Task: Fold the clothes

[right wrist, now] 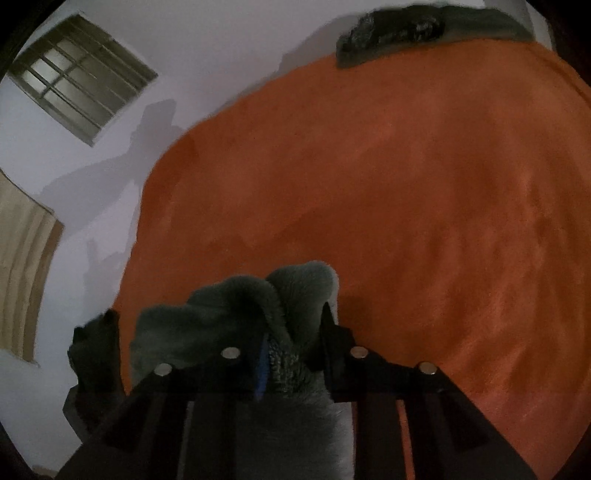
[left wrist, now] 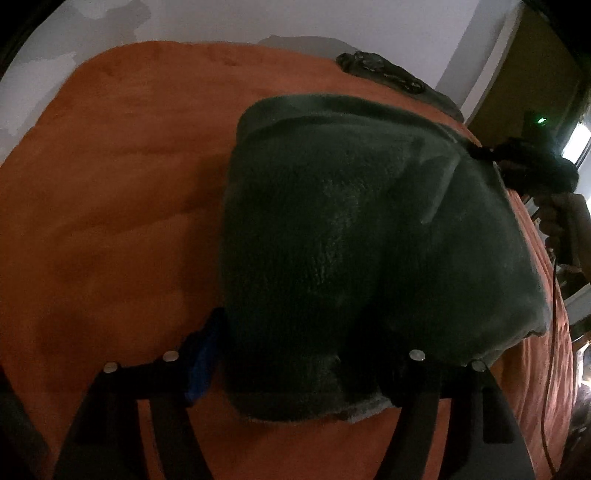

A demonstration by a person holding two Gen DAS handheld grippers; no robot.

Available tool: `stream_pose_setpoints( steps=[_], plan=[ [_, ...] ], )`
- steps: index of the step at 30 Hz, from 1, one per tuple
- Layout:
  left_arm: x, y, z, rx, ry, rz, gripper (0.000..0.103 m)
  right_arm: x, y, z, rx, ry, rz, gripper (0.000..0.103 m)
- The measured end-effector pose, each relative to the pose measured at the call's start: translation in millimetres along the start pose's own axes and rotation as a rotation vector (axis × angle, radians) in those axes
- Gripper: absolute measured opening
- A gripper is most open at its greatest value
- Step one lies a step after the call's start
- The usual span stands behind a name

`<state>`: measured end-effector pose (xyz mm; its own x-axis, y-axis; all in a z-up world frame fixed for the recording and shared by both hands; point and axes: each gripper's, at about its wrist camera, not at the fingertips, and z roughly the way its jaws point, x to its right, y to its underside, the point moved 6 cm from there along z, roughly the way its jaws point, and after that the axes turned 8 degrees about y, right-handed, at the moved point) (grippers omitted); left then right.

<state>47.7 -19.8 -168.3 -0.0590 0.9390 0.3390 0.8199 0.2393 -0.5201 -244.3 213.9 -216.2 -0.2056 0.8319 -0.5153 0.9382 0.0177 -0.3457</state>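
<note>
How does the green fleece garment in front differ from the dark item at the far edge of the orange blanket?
The fleece garment is large, plush and bunched near both sets of fingers; the far item looks smaller, flatter and untouched. The garment is plain green; the far item is darker with a mottled top. Both lie on the orange blanket.

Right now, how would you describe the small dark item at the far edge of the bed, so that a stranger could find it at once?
Start from the orange blanket that covers the bed. Follow it to its far edge, by the white wall, where a flat dark cloth lies alone. Unlike the large fluffy green garment near the hand-held grippers, it is thin, small and has a shiny blackish patch on top.
</note>
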Motion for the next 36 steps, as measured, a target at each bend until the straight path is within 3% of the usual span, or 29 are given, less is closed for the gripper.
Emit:
stream_pose_setpoints(
  steps=[1, 4, 9, 10, 12, 13, 14, 17, 22, 23, 25, 26, 29, 32, 36],
  plan=[
    [-0.5, -0.4, -0.5, 0.0, 0.008, -0.007, 0.072, 5.3, -1.6, 2.1, -0.04, -0.027, 0.038, 0.057],
    [0.4, -2.1, 1.1, -0.008, 0.019, -0.013, 0.072, 10.2, 0.0, -0.1, -0.042, -0.155, 0.164, 0.07],
    [5.7, -4.6, 5.8, -0.002, 0.008, -0.005, 0.072, 14.7, -1.6, 4.6, -0.01, -0.21, 0.269, 0.066],
    [6.5, -4.8, 6.5, -0.002, 0.007, -0.007, 0.072, 13.4, -3.5, -0.9, 0.02, -0.202, 0.273, 0.066],
    [6.0, -4.7, 9.1, -0.004, 0.008, -0.011, 0.072, 7.8, -4.5, -14.1, 0.065, -0.133, 0.192, 0.049],
    [5.0, -3.1, 7.9, -0.003, 0.007, -0.013, 0.072, -2.0, -3.2, -15.6, 0.072, -0.071, 0.113, 0.035],
    [3.8, -1.2, 6.3, -0.002, 0.005, -0.015, 0.073, -12.4, -2.0, -16.7, 0.077, -0.006, 0.031, 0.03],
    [4.3, -0.6, 8.6, 0.005, -0.003, -0.025, 0.074, -47.1, 9.9, -15.4, 0.11, 0.167, -0.201, 0.03],
    [7.3, -1.9, 10.6, 0.012, -0.017, -0.026, 0.074, -71.6, 27.8, -7.1, 0.091, 0.239, -0.281, 0.035],
    [6.9, -2.2, 10.8, 0.012, -0.018, -0.028, 0.074, -69.5, 26.0, -7.6, 0.1, 0.252, -0.273, 0.031],
    [5.9, -2.1, 11.1, 0.011, -0.02, -0.034, 0.075, -64.4, 21.8, -9.5, 0.123, 0.278, -0.253, 0.013],
    [5.3, -1.5, 11.0, 0.01, -0.022, -0.038, 0.076, -61.9, 19.7, -10.5, 0.134, 0.291, -0.243, 0.012],
    [3.0, 0.4, 12.2, 0.008, -0.017, -0.073, 0.078, -38.7, 11.5, -23.3, 0.164, 0.219, -0.077, 0.01],
    [2.3, 2.6, 12.7, 0.016, -0.015, -0.101, 0.079, -10.8, 9.1, -16.9, 0.133, 0.193, 0.078, 0.009],
    [1.4, 4.6, 11.6, 0.025, -0.011, -0.101, 0.079, -19.1, 15.7, -13.0, 0.143, 0.226, 0.03, 0.008]
  ],
)
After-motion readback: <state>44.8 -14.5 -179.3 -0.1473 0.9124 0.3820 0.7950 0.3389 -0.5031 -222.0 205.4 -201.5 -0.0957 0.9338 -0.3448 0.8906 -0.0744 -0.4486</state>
